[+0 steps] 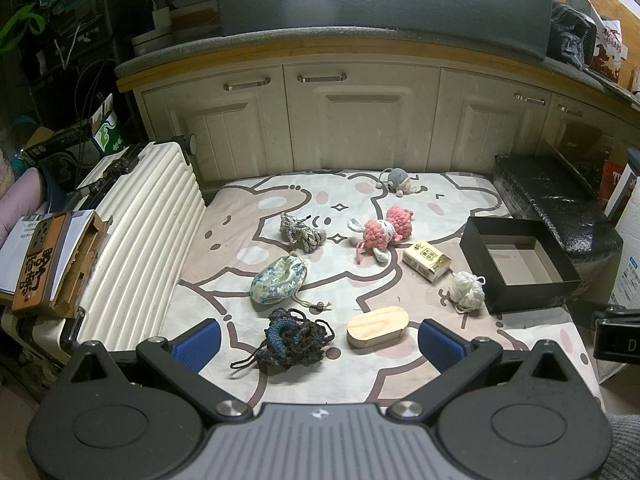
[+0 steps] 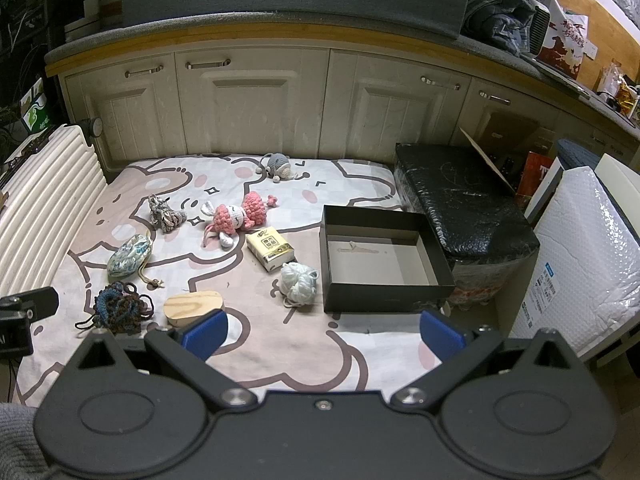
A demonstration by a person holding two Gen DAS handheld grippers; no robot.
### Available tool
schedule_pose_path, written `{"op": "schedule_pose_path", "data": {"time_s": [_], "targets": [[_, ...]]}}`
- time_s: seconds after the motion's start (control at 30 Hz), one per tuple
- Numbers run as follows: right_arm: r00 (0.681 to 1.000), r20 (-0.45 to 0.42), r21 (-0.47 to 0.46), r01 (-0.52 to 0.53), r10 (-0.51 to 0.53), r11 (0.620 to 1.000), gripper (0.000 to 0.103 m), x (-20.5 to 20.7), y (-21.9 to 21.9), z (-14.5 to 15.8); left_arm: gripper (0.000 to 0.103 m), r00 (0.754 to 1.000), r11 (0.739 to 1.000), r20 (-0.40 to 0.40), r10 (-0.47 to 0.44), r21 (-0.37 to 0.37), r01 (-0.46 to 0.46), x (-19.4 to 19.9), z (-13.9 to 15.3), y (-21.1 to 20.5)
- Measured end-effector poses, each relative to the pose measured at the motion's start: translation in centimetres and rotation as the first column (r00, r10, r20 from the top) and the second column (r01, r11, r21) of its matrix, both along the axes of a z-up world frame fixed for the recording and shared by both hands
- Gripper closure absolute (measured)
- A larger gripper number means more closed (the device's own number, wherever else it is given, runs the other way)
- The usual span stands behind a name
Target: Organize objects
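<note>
indoors, cartoon-print mat (image 1: 304,376) fronts cream cabinets (image 1: 320,120); both grippers (image 1: 318,340) (image 2: 324,334) spread, empty.

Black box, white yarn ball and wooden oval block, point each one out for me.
Black box (image 2: 384,298), right wrist view, on its near outer wall.
White yarn ball (image 2: 297,282), right wrist view, on the middle of the ball.
Wooden oval block (image 1: 377,325), left wrist view, on its flat top face.
</note>
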State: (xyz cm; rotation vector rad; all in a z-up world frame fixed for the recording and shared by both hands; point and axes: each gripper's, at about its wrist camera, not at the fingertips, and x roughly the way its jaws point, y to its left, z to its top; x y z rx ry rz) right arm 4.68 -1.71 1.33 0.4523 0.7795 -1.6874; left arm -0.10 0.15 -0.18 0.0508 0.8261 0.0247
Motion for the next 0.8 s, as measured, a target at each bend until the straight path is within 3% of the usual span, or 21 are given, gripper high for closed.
{"op": "schedule_pose_path", "data": {"time_s": [0.23,0.53,0.8], "targets": [[0.999,0.005,-0.008,0.053,-0.053,0.999,0.0,-0.1,0.1,-0.2,0.0,1.0,1.0,0.004,-0.001,0.004,0.001,-0.1,0.0,0.0],[0.999,0.009,-0.044,0.042,-0.042,0.998,0.0,0.0,0.5,0.4,0.0,0.999,1.0,0.047,-0.015,-0.007,0.015,-0.3,0.8,-0.2],[1.0,-0.004,-0.183,-0.03,0.03,0.983,0.0,0.9,-0.4,3.6,0.0,0.989,0.999,0.146,0.037,0.001,-0.037,1.1,3.1,0.8]]}}
